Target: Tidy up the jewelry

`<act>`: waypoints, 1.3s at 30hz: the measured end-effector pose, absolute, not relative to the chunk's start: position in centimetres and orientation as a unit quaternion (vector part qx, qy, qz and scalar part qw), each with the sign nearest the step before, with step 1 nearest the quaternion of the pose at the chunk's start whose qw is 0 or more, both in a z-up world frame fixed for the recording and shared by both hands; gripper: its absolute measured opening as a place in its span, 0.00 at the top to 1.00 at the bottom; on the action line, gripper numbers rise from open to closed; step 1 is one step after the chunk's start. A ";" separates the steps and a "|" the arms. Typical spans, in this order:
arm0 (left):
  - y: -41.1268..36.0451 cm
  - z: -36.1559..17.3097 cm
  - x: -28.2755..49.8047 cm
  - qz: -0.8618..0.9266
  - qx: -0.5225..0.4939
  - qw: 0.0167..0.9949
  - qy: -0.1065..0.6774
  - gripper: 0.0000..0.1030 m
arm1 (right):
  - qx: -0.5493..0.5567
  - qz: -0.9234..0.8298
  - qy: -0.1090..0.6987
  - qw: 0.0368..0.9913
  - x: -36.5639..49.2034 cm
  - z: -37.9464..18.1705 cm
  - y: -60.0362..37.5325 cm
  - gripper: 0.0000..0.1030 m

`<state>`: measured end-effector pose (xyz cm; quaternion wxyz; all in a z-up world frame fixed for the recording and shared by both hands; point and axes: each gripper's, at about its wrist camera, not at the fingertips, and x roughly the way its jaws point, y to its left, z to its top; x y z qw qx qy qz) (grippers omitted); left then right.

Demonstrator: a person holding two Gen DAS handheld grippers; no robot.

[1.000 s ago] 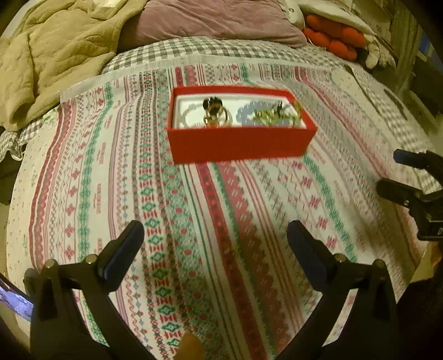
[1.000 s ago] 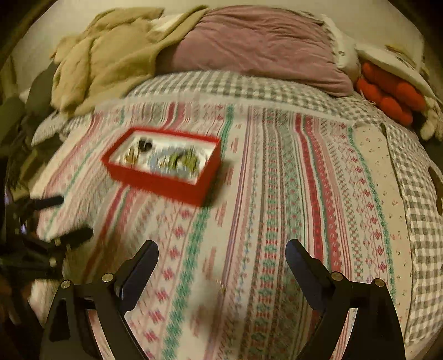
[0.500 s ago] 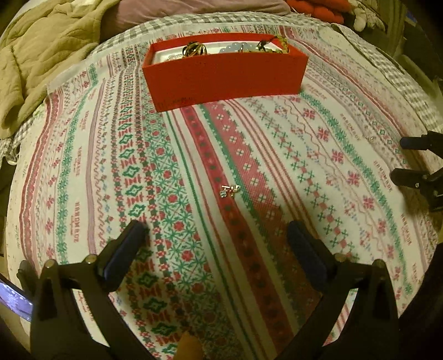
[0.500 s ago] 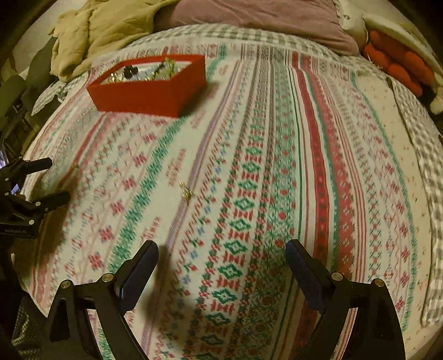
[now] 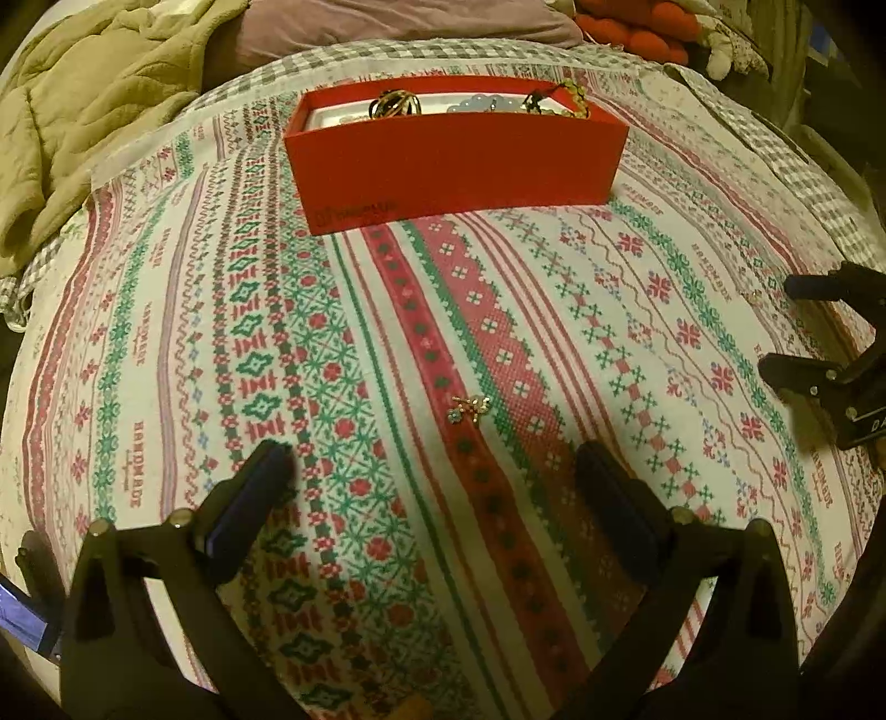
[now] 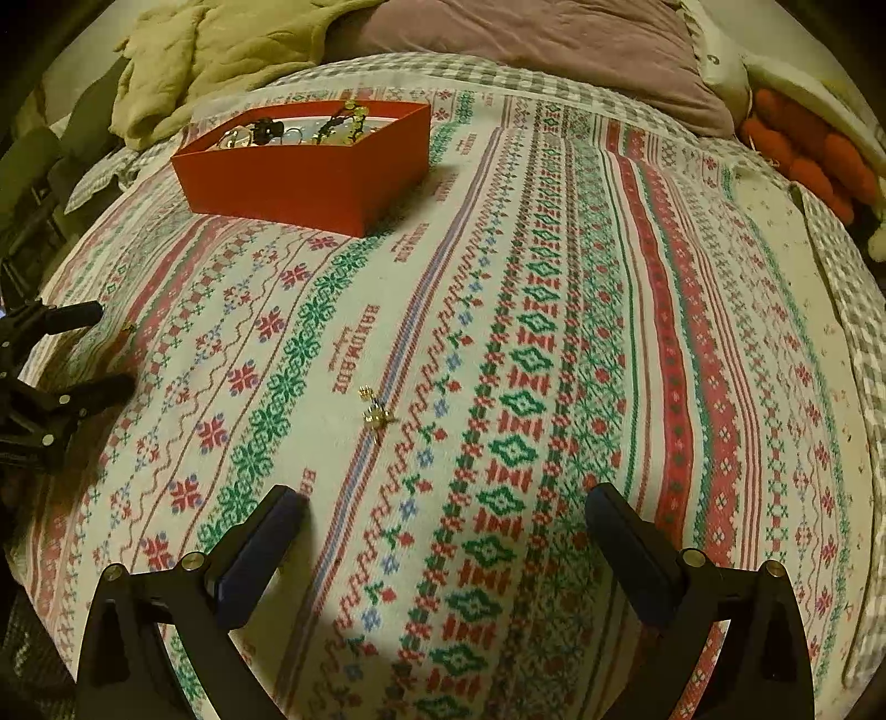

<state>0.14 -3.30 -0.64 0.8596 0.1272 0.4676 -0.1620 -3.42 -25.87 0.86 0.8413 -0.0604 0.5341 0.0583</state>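
A small gold earring piece (image 5: 469, 409) lies on the patterned bedspread, just ahead of my open, empty left gripper (image 5: 432, 471). Another small gold earring piece (image 6: 376, 411) lies ahead of my open, empty right gripper (image 6: 446, 509). A red box (image 5: 454, 160) holding several jewelry pieces sits farther back; it also shows in the right wrist view (image 6: 310, 166). The right gripper (image 5: 797, 327) shows at the right edge of the left wrist view, the left gripper (image 6: 94, 346) at the left edge of the right wrist view. A tiny gold piece (image 6: 130, 328) lies between those left fingers.
A beige blanket (image 5: 83, 111) is heaped at the back left, a mauve pillow (image 6: 526, 39) at the back. Orange plush items (image 6: 803, 155) lie at the back right. The bed edge drops off at the left and right.
Both grippers have dropped lower and closer to the bedspread. The earring pieces came into view and now lie nearer the fingertips. The red box looks closer and more side-on.
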 end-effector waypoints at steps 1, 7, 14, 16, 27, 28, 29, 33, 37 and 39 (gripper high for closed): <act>-3.3 -0.6 0.1 -0.163 0.127 0.859 0.469 0.00 | -0.064 0.061 0.533 0.841 -3.1 0.9 -25.7 0.00; -3.3 -0.6 0.2 -0.165 0.127 0.858 0.470 0.00 | -0.075 0.084 0.520 0.847 -3.0 1.2 -24.8 0.16; -3.3 -0.6 0.1 -0.171 0.130 0.854 0.475 0.00 | -0.076 0.101 0.514 0.849 -2.4 1.7 -23.9 0.53; -3.3 -0.6 0.1 -0.172 0.130 0.853 0.476 0.00 | -0.074 0.104 0.514 0.848 -2.3 1.8 -23.9 0.61; -3.5 -0.3 -0.2 -0.181 0.126 0.850 0.479 0.10 | -0.080 0.111 0.516 0.846 -2.1 1.9 -23.5 0.89; -3.5 -0.2 -0.2 -0.182 0.125 0.850 0.479 0.13 | -0.082 0.111 0.516 0.846 -2.1 2.0 -23.4 0.90; -3.5 -0.2 -0.2 -0.183 0.124 0.850 0.478 0.15 | -0.083 0.111 0.515 0.846 -2.2 2.0 -23.4 0.90; -3.6 0.1 -0.2 -0.188 0.121 0.852 0.474 0.31 | -0.084 0.110 0.515 0.846 -2.2 2.0 -23.3 0.90; -3.9 0.1 0.2 -0.191 0.125 0.853 0.470 0.45 | -0.084 0.110 0.516 0.845 -2.2 2.0 -23.3 0.90; -4.2 0.1 0.3 -0.191 0.127 0.853 0.469 0.49 | -0.085 0.110 0.516 0.845 -2.1 2.1 -23.3 0.90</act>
